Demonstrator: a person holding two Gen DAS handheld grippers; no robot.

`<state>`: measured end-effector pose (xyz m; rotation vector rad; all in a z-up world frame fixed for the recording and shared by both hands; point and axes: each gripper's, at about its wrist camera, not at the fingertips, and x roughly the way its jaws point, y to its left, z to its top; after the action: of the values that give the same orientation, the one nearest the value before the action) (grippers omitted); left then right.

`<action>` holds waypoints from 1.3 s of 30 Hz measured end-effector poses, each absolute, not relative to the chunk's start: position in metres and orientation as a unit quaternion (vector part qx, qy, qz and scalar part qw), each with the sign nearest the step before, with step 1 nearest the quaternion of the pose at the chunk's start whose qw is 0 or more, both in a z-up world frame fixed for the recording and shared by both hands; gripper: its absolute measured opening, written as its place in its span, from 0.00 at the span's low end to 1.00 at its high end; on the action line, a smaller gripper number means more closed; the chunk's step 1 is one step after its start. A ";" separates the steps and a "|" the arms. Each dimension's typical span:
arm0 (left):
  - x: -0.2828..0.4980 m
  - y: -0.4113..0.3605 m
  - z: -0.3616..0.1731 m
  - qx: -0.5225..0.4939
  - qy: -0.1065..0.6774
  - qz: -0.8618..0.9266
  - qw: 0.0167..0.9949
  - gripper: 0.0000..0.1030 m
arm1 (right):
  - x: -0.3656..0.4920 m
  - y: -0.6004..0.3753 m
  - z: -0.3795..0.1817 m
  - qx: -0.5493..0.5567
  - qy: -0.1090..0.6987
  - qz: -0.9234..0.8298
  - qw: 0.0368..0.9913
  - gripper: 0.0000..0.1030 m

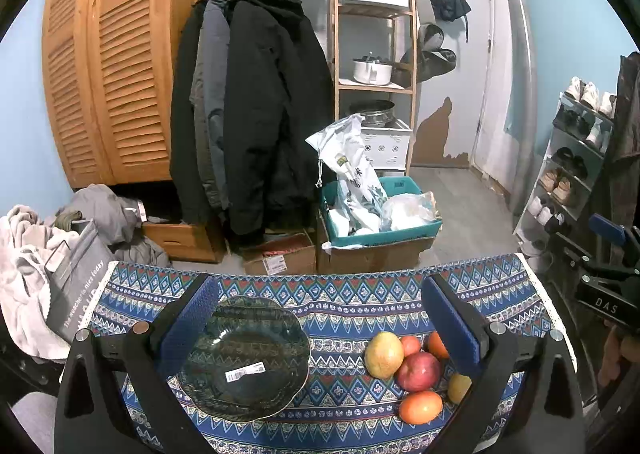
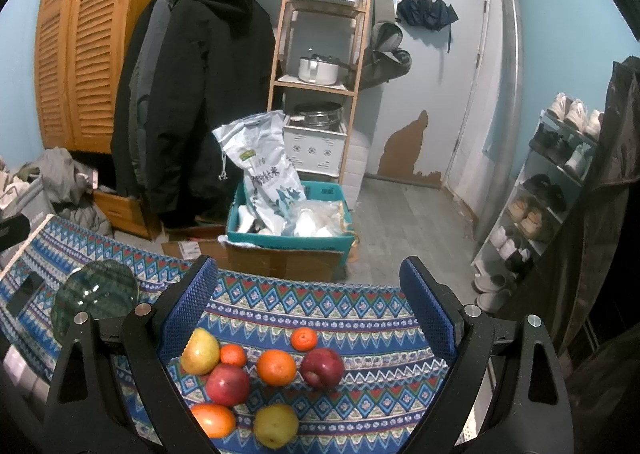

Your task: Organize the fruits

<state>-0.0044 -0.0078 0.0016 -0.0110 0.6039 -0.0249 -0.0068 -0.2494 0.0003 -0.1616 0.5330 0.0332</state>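
A dark green glass plate (image 1: 244,358) with a white label lies on the patterned cloth, between the open fingers of my left gripper (image 1: 320,314). To its right sits a cluster of fruit: a yellow-green pear (image 1: 383,354), a red apple (image 1: 418,371) and an orange fruit (image 1: 420,407). In the right wrist view my right gripper (image 2: 310,306) hangs open above the same fruit: pear (image 2: 199,351), two red apples (image 2: 227,383) (image 2: 322,368), an orange (image 2: 276,367), small mandarins (image 2: 304,338) and a yellow fruit (image 2: 275,425). The plate (image 2: 96,290) shows at the left.
The blue patterned tablecloth (image 1: 344,306) ends at a far edge, with cardboard boxes and a teal crate (image 1: 376,230) of bags on the floor beyond. Coats hang on a rack (image 1: 248,114); a shoe rack (image 2: 552,190) stands right. A hand holds the other gripper (image 1: 608,294) at the right edge.
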 end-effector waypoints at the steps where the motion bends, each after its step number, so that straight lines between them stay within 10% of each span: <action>1: -0.004 -0.008 0.002 -0.005 0.298 -0.012 0.955 0.99 | -0.007 -0.249 0.000 -0.080 0.263 0.016 0.961 0.88; 39: 0.055 -0.053 -0.109 0.054 0.432 -0.044 0.899 0.99 | 0.022 -0.293 -0.074 -0.080 0.386 -0.012 0.919 0.88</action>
<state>0.0549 -0.0529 -0.1092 0.1115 0.8947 -0.0919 0.0216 -0.2927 -0.0744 -0.1651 0.7939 -0.0245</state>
